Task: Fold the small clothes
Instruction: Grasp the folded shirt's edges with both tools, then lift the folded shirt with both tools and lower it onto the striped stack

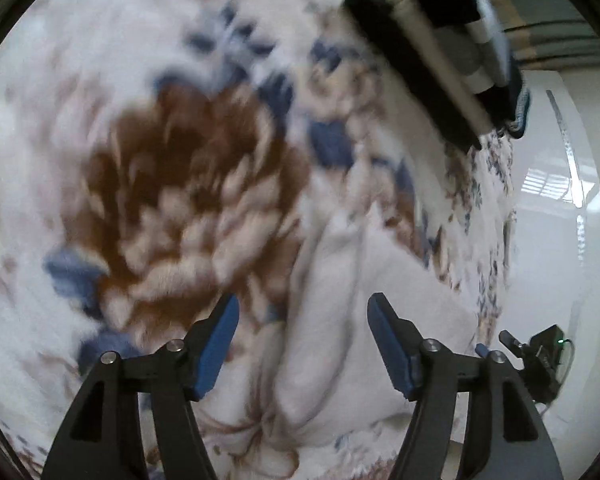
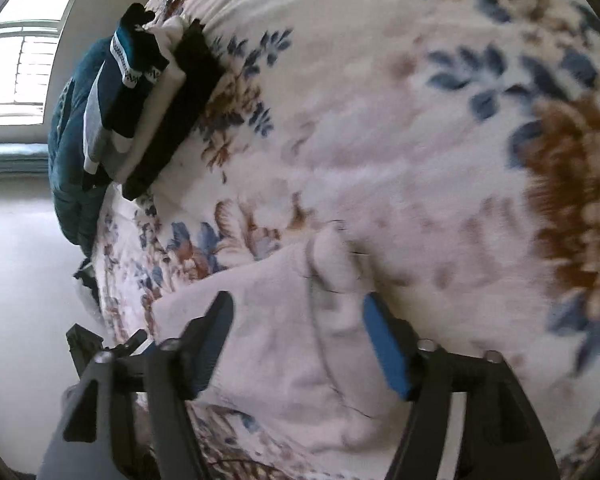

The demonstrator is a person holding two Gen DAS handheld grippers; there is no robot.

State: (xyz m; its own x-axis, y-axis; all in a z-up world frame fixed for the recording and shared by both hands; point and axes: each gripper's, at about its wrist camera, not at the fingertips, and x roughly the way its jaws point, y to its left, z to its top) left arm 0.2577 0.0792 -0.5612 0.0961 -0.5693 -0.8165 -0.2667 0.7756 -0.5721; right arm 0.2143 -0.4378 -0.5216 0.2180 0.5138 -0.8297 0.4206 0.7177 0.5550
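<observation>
A small white garment (image 1: 340, 320) lies crumpled on a floral blanket (image 1: 172, 184). My left gripper (image 1: 303, 312) is open just above it, blue pads either side of the cloth, holding nothing. In the right wrist view the same white garment (image 2: 284, 344) lies spread on the blanket (image 2: 380, 120). My right gripper (image 2: 298, 312) is open over it, empty. Both views are blurred by motion.
A stack of folded clothes, black, white, grey and teal (image 1: 452, 48), sits near the bed's edge; it also shows in the right wrist view (image 2: 140, 92). The white floor (image 1: 560, 240) lies beyond the edge. The other gripper (image 1: 540, 352) shows at the lower right.
</observation>
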